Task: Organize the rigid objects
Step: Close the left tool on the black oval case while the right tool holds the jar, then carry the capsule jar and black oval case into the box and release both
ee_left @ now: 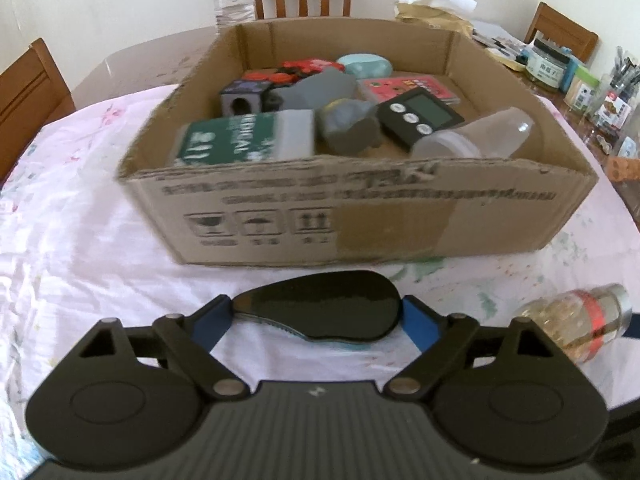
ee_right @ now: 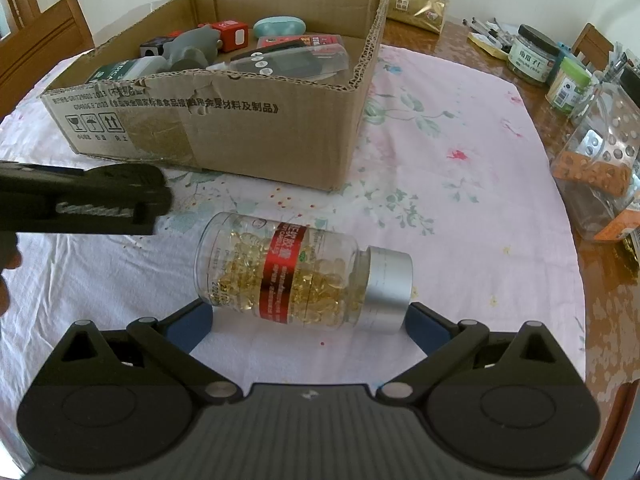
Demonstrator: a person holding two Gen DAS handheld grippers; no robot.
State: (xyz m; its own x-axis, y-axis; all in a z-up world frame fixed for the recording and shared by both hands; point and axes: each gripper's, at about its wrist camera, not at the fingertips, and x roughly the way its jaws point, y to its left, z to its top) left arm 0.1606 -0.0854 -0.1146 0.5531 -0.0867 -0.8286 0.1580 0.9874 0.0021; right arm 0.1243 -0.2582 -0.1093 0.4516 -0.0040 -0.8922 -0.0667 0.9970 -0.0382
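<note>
Fingers [ee_left: 416,322] astride black case [ee_left: 320,304] — touching

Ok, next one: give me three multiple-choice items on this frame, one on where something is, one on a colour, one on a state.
1. Where is the capsule bottle?
A. on the tablecloth, in front of the cardboard box
B. inside that box
C. on the floor

2. What colour is its cap?
A. green
B. red
C. silver

3. How does the bottle rest?
A. upright
B. on its side
C. upside down

Answers: 1 A, it lies on the cloth outside the box's near wall. 2 C, the cap is plain silver. 3 B, its cap points sideways along the cloth.
</note>
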